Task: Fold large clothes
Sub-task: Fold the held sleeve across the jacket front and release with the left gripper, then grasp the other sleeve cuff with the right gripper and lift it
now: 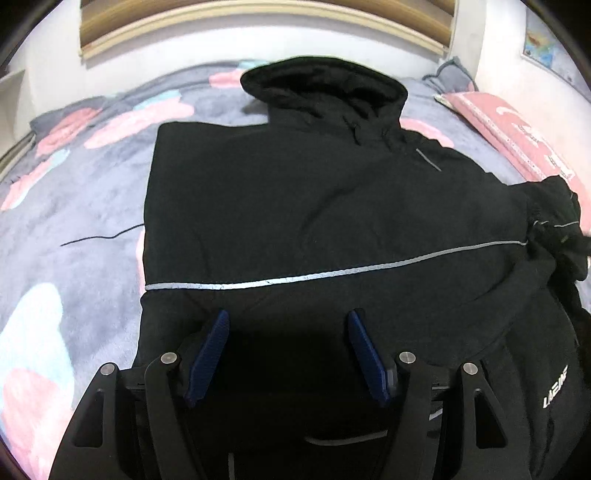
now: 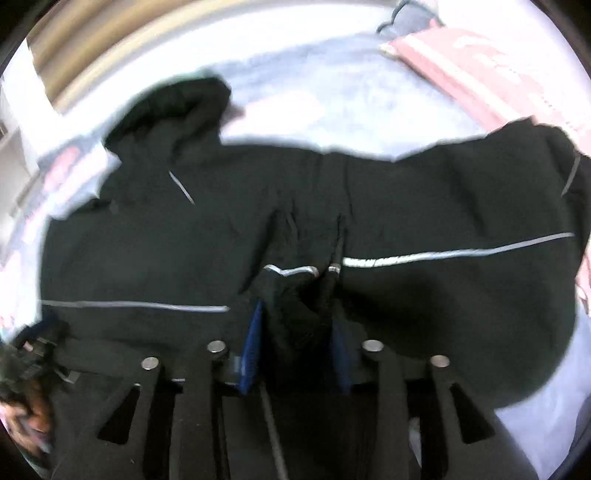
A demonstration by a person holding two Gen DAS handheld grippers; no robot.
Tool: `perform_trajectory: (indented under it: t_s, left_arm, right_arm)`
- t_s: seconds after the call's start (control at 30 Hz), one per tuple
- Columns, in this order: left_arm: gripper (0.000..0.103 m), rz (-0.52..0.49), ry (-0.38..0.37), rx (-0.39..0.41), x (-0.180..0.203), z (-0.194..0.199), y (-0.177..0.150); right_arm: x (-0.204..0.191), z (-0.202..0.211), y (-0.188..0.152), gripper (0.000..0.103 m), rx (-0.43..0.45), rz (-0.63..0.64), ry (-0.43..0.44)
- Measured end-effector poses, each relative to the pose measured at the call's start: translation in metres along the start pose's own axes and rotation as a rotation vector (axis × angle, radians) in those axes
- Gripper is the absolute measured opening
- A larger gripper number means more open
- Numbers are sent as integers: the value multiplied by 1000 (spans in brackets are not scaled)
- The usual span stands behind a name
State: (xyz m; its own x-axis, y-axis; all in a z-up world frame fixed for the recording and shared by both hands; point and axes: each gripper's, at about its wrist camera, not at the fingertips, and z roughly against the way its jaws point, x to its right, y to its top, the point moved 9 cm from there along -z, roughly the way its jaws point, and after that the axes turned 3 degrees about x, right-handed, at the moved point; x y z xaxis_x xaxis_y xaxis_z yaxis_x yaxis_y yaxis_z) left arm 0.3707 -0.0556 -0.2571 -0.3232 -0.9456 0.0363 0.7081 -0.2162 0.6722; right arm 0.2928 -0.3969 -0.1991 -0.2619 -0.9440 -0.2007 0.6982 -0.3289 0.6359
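Observation:
A large black hooded jacket with a thin reflective stripe lies on the bed, hood at the far end. Its left side is folded in with a straight edge; its right sleeve is bunched up at the right. My left gripper is open, its blue pads spread just above the jacket's lower part, holding nothing. In the right wrist view the jacket fills the frame, and my right gripper is shut on a bunched fold of the black fabric between its blue pads. The view is blurred.
The bed has a grey fleece blanket with pink and pale blue patches. A pink pillow lies at the far right, also in the right wrist view. A wooden headboard and white wall are behind. A black cord trails left of the jacket.

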Motion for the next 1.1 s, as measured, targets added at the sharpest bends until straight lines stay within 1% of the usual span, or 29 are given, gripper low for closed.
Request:
perform_trajectory:
  t_s: [0.03,0.07,0.1,0.13,0.2,0.27,0.3,0.33,0.37,0.4,0.43,0.53,0.6,0.7,0.77,0.8,0.83,0.9,0.93,0.97,1.03,1.1]
  left_arm:
    - [69,-1,3,8,0,1,-1]
    - [69,-3,5,12,2,2,-1]
    - [69,-6,7,14,1,2,0]
    - [69,-13,12,17,0,2,1]
    - [69,-25,21,28,1,2,0]
    - [69,-24,17,40,1,2,1]
    - [69,-19,10,45,1,2,1]
    - [69,-15,2,49,1,2,1]
    - [69,-13,-4,53,1,2,1]
    - [69,-17,1,57,1,3,1]
    - [69,-27,15,61,2,3,0]
    - [69,-52,49,72,4,2,-1]
    - [69,-52,49,70,4,1,0]
    - [69,-49,53,57,3,3,2]
    - [69,-41,67,44,4,9,3]
    - [69,-24,72,49,6,16,5]
    - [69,-10,60,62,10,25,8]
    - [69,-4,19,102,29,46,18]
    - [69,-14,5,118,41,56,23]
    - [69,-30,-18,138,58,66,28]
    - [69,-52,-58,155,85,74,34]
    - [69,-69,-93,148,114,69,35]
  right_arm:
    - [-6,13,6,57,47,9,26]
    - [-14,23,11,57,79,35,46]
    - [-24,27,13,57,89,67,56]
    - [-38,25,11,57,78,116,59]
    - [-52,9,2,57,42,172,38]
    - [-53,-17,-13,57,-4,192,-8]
    - [-48,-36,-23,57,-43,192,-38]
    - [-40,-56,-37,53,-89,190,-62]
    - [-37,-65,-44,53,-78,187,-51]
    - [-38,-65,-45,54,-38,194,-45]
    - [-39,-63,-45,54,-28,197,-47]
    - [-39,-62,-45,54,-16,200,-52]
    - [-36,-57,-47,54,-17,207,-55]
    - [-31,-32,-47,53,-20,197,-31]
    - [-25,-4,-40,53,2,182,15]
    - [-19,11,-35,53,25,181,25]
    - [-8,29,-27,54,52,182,23]
    - [22,61,-9,55,111,182,2]
    - [47,80,2,60,150,165,-21]
    - [66,92,10,66,171,147,-37]
    - [122,113,28,73,206,85,-96]
    - [169,122,41,75,222,28,-149]
